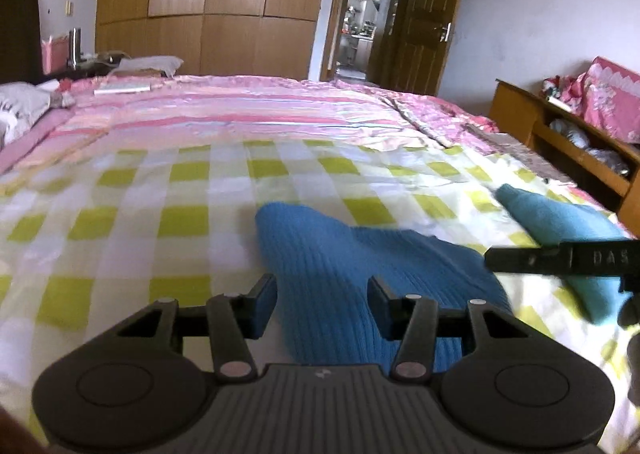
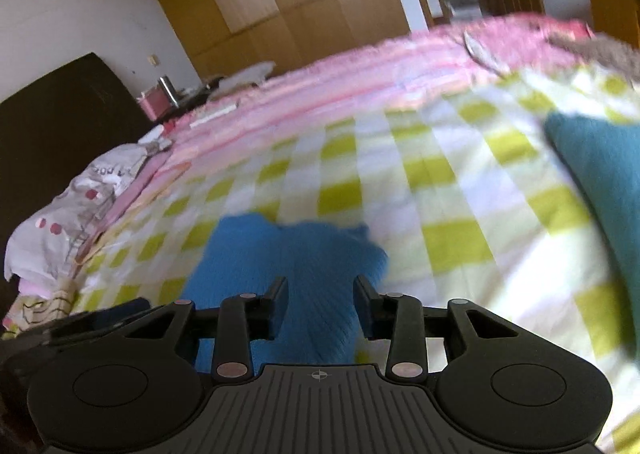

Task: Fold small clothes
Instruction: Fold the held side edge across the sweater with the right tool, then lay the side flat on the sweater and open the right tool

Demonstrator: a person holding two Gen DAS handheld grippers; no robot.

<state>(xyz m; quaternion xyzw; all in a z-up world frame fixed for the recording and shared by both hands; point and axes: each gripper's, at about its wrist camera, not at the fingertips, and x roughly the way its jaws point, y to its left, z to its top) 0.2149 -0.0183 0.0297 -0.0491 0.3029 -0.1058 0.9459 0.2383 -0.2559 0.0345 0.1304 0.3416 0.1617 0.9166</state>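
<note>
While both my tools gape released, the left tool (image 1: 322,304) and right tool (image 2: 321,306) straddle the ribbed blue knit garment (image 1: 360,266) on the checked bed (image 1: 160,194).

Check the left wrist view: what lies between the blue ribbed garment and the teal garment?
In the left wrist view, only bare checked bedsheet separates the blue ribbed garment from the teal garment.

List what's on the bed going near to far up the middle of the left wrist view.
Left gripper, open → bright blue ribbed knit garment → green-and-white checked sheet → pink striped satin quilt → wooden wardrobe behind the bed.
</note>
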